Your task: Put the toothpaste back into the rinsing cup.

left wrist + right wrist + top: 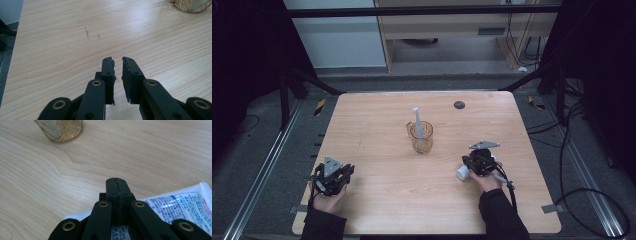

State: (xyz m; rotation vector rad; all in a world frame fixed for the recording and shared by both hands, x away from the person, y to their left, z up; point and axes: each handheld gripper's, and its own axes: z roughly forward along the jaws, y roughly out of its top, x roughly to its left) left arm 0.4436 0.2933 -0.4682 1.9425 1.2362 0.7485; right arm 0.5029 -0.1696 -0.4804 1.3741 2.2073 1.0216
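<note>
An amber glass cup (422, 138) stands mid-table with a white toothbrush-like stick (417, 121) upright in it. The cup's base sits at the top of the left gripper view (192, 6) and of the right gripper view (61, 130). A white tube with blue print (180, 206) lies on the wood under my right gripper (117, 181), whose jaws are pressed together with nothing between the tips. From above, the tube's white end (462, 173) pokes out left of that gripper (476, 161). My left gripper (117, 61) rests near the table's front left (343, 172), jaws slightly apart and empty.
A small dark round spot (459, 104) marks the far side of the wooden table (377, 120). Dark floor, metal rails and cables surround the table. Faint pencil-like scratches (87, 33) mark the wood ahead of the left gripper.
</note>
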